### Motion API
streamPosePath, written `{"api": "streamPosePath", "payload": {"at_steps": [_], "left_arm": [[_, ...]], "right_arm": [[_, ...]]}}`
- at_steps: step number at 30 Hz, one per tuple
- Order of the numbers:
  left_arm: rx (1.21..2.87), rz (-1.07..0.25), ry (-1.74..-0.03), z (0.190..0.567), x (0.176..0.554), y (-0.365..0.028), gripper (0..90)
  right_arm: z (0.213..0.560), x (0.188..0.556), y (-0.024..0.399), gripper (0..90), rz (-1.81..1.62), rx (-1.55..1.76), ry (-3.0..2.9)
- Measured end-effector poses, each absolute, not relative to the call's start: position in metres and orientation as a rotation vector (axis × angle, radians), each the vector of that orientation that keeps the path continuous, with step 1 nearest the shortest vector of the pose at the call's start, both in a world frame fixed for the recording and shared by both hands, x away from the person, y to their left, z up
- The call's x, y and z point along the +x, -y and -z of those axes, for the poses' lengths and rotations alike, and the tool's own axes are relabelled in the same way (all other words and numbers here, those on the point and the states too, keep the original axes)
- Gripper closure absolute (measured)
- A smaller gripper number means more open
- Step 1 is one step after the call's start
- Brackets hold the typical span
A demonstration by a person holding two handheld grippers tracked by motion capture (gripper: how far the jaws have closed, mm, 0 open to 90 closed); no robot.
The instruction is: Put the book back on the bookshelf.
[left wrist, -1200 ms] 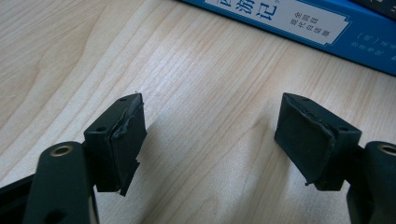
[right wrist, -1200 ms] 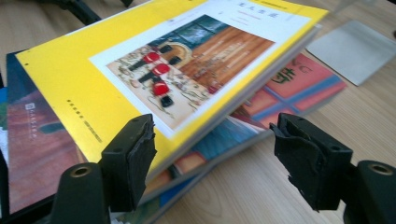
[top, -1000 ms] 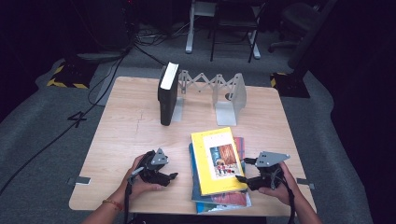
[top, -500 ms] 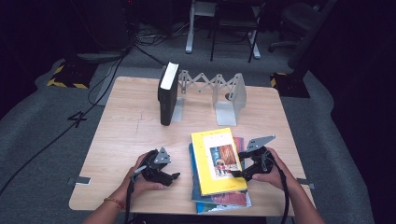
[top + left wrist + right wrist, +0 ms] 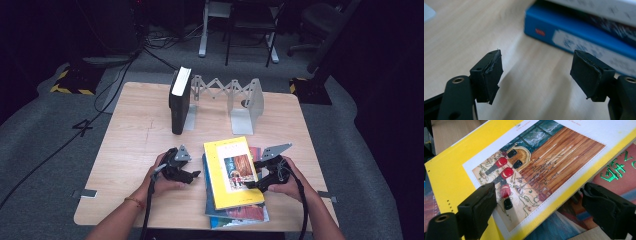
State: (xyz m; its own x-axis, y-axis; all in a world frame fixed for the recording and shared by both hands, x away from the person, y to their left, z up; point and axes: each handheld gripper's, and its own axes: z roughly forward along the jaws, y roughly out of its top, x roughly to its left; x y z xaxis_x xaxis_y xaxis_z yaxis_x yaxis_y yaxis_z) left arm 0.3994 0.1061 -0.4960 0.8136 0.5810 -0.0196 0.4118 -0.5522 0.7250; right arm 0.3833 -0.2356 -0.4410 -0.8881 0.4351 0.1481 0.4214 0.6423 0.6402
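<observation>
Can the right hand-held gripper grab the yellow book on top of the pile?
Probably yes. The right hand-held gripper is open, one jaw over the yellow book's cover and one past its edge. Nothing lies on top or blocks it.

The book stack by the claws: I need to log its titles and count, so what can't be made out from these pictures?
- Yellow book, high view: title print too small.
- Yellow book, right gripper view: top of cover cut off by the edge.
- Blue book, left gripper view: spine lettering blurred.
- Red book, right gripper view: green lettering cut off, partly covered by the yellow book.
- Number of books: lower ones hidden beneath the yellow book.
</observation>
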Motion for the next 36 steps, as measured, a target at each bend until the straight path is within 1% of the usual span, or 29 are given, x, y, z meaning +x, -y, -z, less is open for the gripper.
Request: {"api": "streamPosePath", "payload": {"at_steps": [3, 6, 8, 9, 11, 19, 23, 25, 27, 32, 35, 36], "left_arm": [[2.206, -0.292, -0.731, 0.492, 0.410, -0.102, 26.1], [2.182, -0.330, -0.729, 0.488, 0.423, -0.095, 25.7], [2.184, -0.354, -0.718, 0.488, 0.425, -0.095, 25.9], [2.183, -0.337, -0.732, 0.488, 0.428, -0.096, 25.3], [2.180, -0.348, -0.746, 0.488, 0.430, -0.096, 28.3], [2.179, -0.377, -0.742, 0.490, 0.434, -0.097, 27.7], [2.159, -0.362, -0.736, 0.488, 0.437, -0.098, 30.1], [2.131, -0.351, -0.726, 0.487, 0.438, -0.099, 34.4], [2.136, -0.340, -0.716, 0.488, 0.439, -0.098, 40.0], [2.150, -0.338, -0.709, 0.488, 0.443, -0.098, 39.2], [2.136, -0.325, -0.710, 0.484, 0.445, -0.098, 39.9], [2.133, -0.326, -0.709, 0.483, 0.446, -0.097, 39.9]], "right_arm": [[0.442, 0.383, 0.235, 12.6, -1.108, 0.728, -2.819], [0.443, 0.383, 0.234, 12.3, -1.124, 0.728, -2.800], [0.443, 0.383, 0.234, 12.3, -1.126, 0.728, -2.797], [0.443, 0.383, 0.233, 12.2, -1.127, 0.722, -2.795], [0.443, 0.383, 0.233, 12.2, -1.128, 0.720, -2.792], [0.443, 0.381, 0.228, 12.5, -1.124, 0.708, -2.766], [0.442, 0.380, 0.227, 13.2, -1.126, 0.684, -2.746], [0.442, 0.379, 0.226, 16.9, -1.142, 0.676, -2.733], [0.442, 0.380, 0.226, 17.0, -1.161, 0.675, -2.727], [0.442, 0.381, 0.225, 17.2, -1.176, 0.647, -2.724], [0.440, 0.386, 0.224, 21.6, -1.216, 0.629, -2.693], [0.439, 0.389, 0.223, 21.7, -1.248, 0.640, -2.679]]}}
